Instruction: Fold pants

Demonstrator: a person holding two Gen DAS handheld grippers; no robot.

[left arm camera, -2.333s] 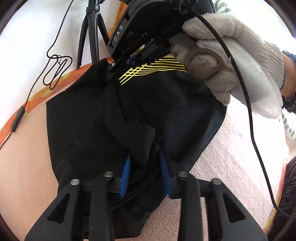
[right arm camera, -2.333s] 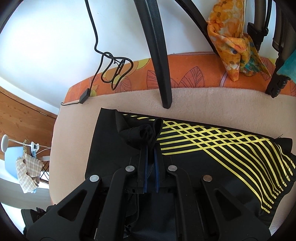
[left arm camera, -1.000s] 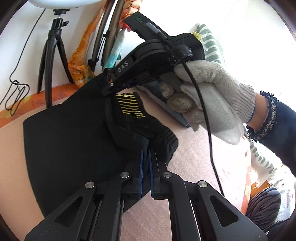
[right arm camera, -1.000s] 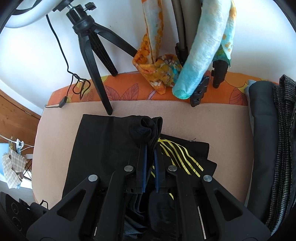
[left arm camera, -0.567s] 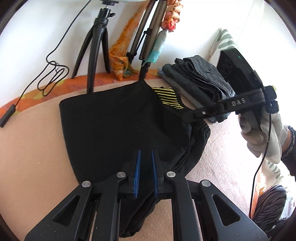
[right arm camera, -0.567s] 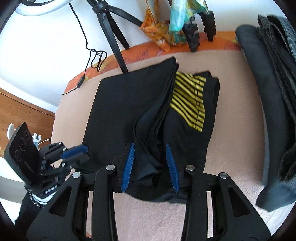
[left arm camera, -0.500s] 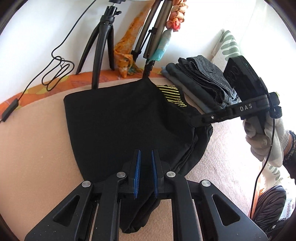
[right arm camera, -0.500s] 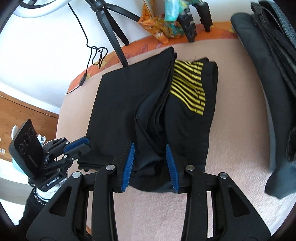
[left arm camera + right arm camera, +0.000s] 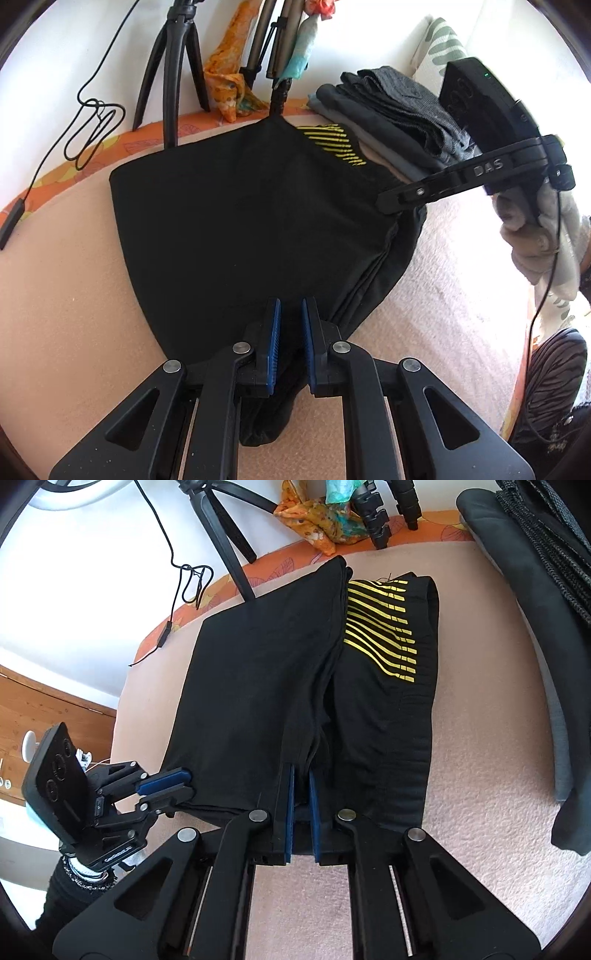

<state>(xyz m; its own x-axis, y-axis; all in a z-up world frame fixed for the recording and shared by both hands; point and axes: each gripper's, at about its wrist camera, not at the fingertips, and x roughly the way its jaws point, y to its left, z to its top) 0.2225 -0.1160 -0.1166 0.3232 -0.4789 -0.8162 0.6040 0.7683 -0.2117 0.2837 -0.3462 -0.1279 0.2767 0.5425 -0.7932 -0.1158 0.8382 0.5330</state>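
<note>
The black pants (image 9: 251, 221) with yellow stripes (image 9: 384, 631) lie folded on a pink-beige blanket (image 9: 66, 302). In the right wrist view the folded top layer (image 9: 258, 672) covers the left half and the striped part shows at right. My left gripper (image 9: 290, 332) hovers over the near edge of the pants, jaws slightly apart with nothing pinched between them. It also shows in the right wrist view (image 9: 166, 784). My right gripper (image 9: 300, 797) sits at the pants' near edge over the fold line, jaws narrowly apart, and whether they pinch the cloth is unclear. It also shows in the left wrist view (image 9: 391, 201).
A stack of folded grey and dark clothes (image 9: 391, 110) lies at the right (image 9: 535, 602). Black tripod legs (image 9: 166, 74), an orange patterned cloth (image 9: 317, 528) and a black cable (image 9: 92, 125) stand at the back by the white wall. A wooden floor (image 9: 48, 709) lies beyond the left edge.
Both grippers carried a pinched layer of the pants over and laid it flat. The left jaws opened and let go. The right jaws opened wide, then narrowed over the fold edge.
</note>
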